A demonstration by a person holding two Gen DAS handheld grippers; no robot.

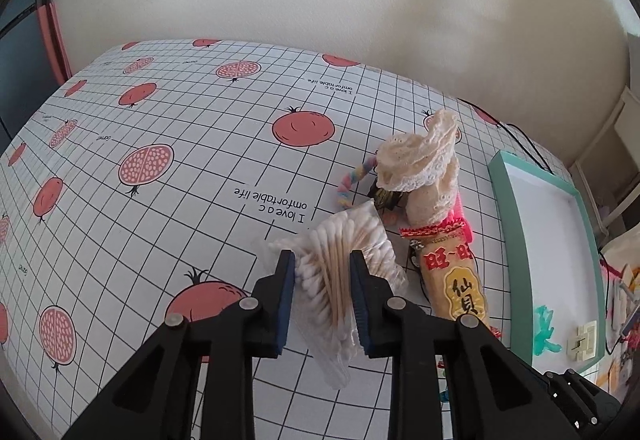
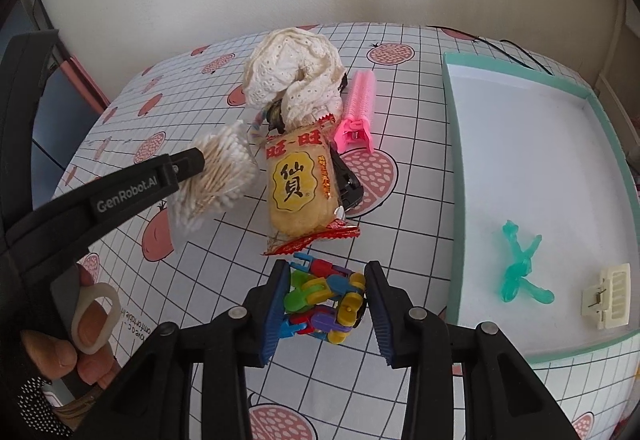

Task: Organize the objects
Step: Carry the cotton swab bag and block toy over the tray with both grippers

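Pinching a clear plastic bag of wooden-stemmed cotton swabs (image 1: 340, 272) between its blue pads, the left hand-held gripper (image 1: 322, 260) holds the packet at the left of the clutter, on or just above the desk (image 1: 160, 224) with its pomegranate-print grid cloth; whether the bag is lifted clear cannot be told. Gripping it across the stems looks meant to keep the loose bag from sagging. Just right of it lies a yellow rice-cracker packet with red crimped ends (image 2: 298, 187), with a crumpled cream lace cloth (image 2: 294, 75) heaped behind and a pink ridged hair clip (image 2: 358, 107) beside that. Nearer the camera, the right hand-held gripper (image 2: 327, 298) stands spread around a knot of multicoloured plastic links (image 2: 324, 300), pads close on either side but apparently not pressing. At far right a mint-edged shallow white tray (image 2: 452, 167) already holds a translucent teal claw clip (image 2: 520, 268) and a small cream clip (image 2: 608, 294), suggesting that sorted items go there. Most of its floor is bare, and the low rim is the one edge to clear. Open cloth spreads wide to the left.
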